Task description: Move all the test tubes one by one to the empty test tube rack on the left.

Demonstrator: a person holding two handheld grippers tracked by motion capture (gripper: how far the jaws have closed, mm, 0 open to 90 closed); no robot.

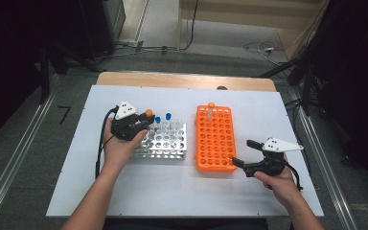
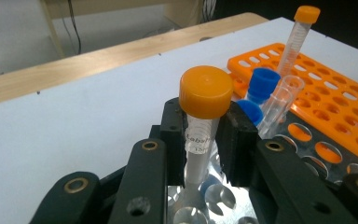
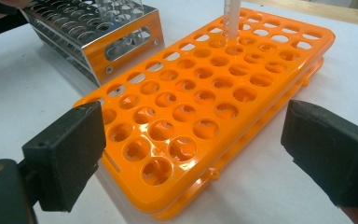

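Left gripper [image 2: 204, 140], clenched on an orange-capped tube [image 2: 204, 116]: the two black pads press the clear barrel just below the cap. The tube's long axis stands close to upright, cap uppermost, its lower end pointing down toward the wells of the metal rack [image 2: 200, 205]. The tube's tip is hidden behind the jaws, so whether it sits in a well cannot be told. In the high view the left gripper [image 1: 141, 125] hovers at the metal rack's [image 1: 165, 143] far-left corner, with the orange cap [image 1: 149, 113] showing beyond it. Just beside the held tube stand two blue-capped tubes [image 2: 261, 86] and an uncapped clear tube [image 2: 282, 105], leaning slightly; their lower parts are cut off by the right-hand jaw.

Right gripper [image 3: 193, 154], released: jaws wide apart, nothing between them, aimed at the near end of the orange rack [image 3: 214, 93]. In the high view the right gripper [image 1: 244, 153] lies near that orange rack's [image 1: 214, 139] near-right corner. One orange-capped tube [image 1: 211, 111] stands upright in its far row; the right gripper view cuts off its top. Both racks rest on the white counter [image 1: 172, 191].
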